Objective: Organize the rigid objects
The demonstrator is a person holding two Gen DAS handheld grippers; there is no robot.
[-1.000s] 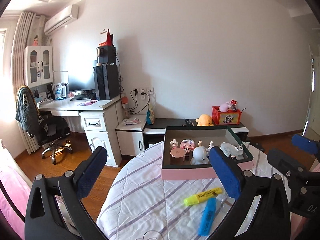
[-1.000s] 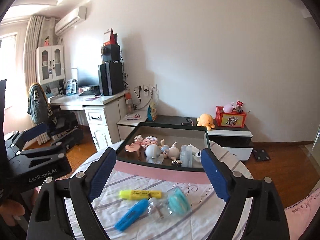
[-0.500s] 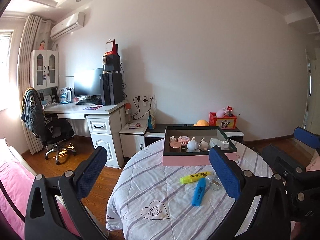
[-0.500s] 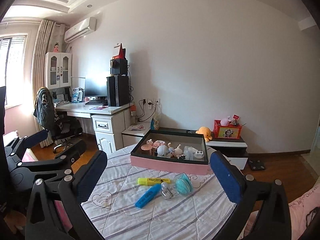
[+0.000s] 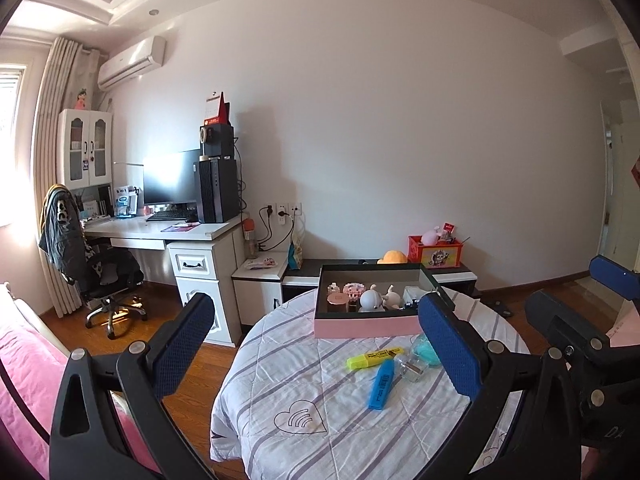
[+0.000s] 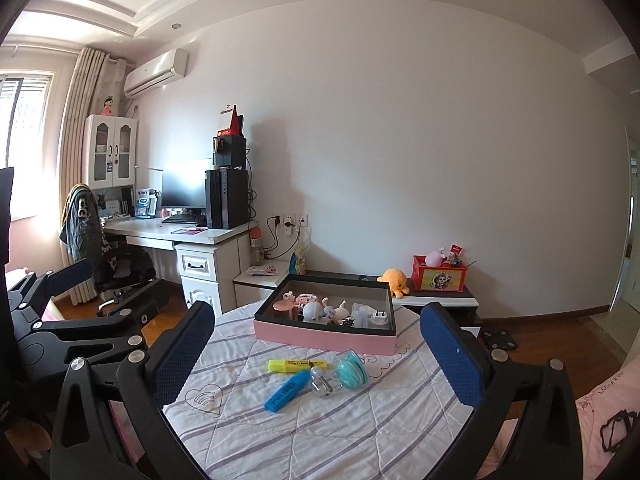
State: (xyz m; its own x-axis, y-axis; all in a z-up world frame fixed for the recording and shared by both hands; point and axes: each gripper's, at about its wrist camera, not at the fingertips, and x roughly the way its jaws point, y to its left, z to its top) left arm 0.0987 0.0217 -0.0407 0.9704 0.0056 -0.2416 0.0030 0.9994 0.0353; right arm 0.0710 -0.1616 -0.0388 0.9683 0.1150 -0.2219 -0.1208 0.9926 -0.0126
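Pink-sided box (image 6: pixel 325 338) of small toys sits on the striped round table (image 6: pixel 280 432), ahead of my right gripper (image 6: pixel 316 356) and between its fingers. Nearer me, also between them, lie a yellow marker (image 6: pixel 298 365), a blue marker (image 6: pixel 286 391), a clear bottle (image 6: pixel 323 384) and a teal disc (image 6: pixel 351 371). Both my grippers are spread wide and hold nothing; my left gripper (image 5: pixel 316 344) hovers beside the right.
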